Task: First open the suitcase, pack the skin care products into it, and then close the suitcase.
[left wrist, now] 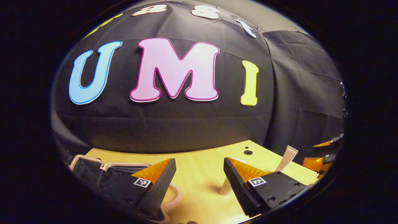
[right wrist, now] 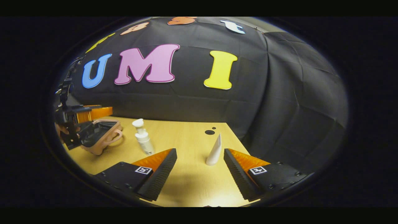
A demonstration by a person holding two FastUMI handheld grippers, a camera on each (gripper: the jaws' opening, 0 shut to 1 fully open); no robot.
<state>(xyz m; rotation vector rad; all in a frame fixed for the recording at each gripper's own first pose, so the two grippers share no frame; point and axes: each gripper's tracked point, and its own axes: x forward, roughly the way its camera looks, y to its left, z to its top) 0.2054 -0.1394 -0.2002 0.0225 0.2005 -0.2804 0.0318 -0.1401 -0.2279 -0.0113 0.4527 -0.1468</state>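
Observation:
A small pink-rimmed dark suitcase (left wrist: 88, 168) lies on the wooden table (left wrist: 199, 161) under my left gripper's left finger, its handle loop (left wrist: 175, 194) beside that finger. My left gripper (left wrist: 199, 175) is open, with nothing between its fingers. A white tube (left wrist: 287, 158) stands to the right, and a white bottle's base (left wrist: 226, 189) shows behind the right finger. In the right gripper view, my right gripper (right wrist: 200, 169) hangs open above the table. The white tube (right wrist: 214, 151) stands just ahead of it, the pump bottle (right wrist: 143, 137) farther left. The left gripper (right wrist: 74, 123) sits at the suitcase (right wrist: 101, 137). I cannot tell if its lid is lifted.
The black cloth wall closes the table's far and right sides. Dark round marks (right wrist: 210, 132) sit near the table's far right corner (left wrist: 248, 152). A hand (right wrist: 60, 129) holds the left gripper. Bare wood lies between bottle and tube.

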